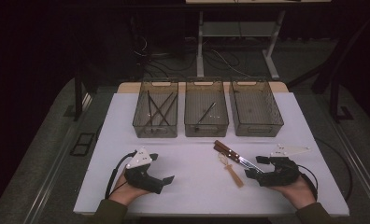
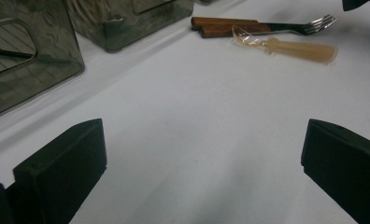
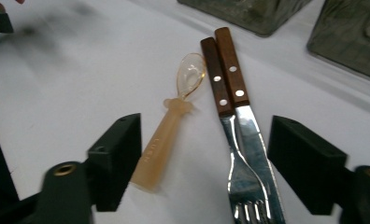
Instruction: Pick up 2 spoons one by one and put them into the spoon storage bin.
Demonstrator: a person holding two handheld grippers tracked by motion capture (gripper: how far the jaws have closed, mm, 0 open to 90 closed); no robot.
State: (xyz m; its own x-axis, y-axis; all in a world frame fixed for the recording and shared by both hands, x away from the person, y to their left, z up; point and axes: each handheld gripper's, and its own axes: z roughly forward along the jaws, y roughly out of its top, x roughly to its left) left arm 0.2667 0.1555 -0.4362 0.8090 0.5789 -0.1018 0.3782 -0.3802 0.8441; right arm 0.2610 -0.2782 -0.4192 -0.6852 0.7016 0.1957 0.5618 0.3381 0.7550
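Observation:
A fork (image 3: 223, 109) and a knife (image 3: 248, 135), both with brown wooden handles, lie side by side on the white table; in the high view they lie right of centre (image 1: 232, 155). An amber see-through plastic spoon (image 3: 171, 126) lies just beside them (image 1: 231, 169). My right gripper (image 3: 204, 126) stands open low over the table, its jaws on either side of the fork, the knife and the spoon's handle, with no pad touching them (image 1: 254, 166). My left gripper (image 1: 163, 167) rests at the front left, open with bare table between its jaws (image 2: 204, 140). Far off in the left gripper view lie the fork (image 2: 267, 27) and spoon (image 2: 290, 48).
Three smoky see-through bins stand in a row at the table's far side. The left bin (image 1: 155, 131) holds several thin dark sticks, the middle bin (image 1: 206, 130) one slim utensil, and the right bin (image 1: 259, 130) looks bare. The white table (image 1: 197, 191) ends just before my hands.

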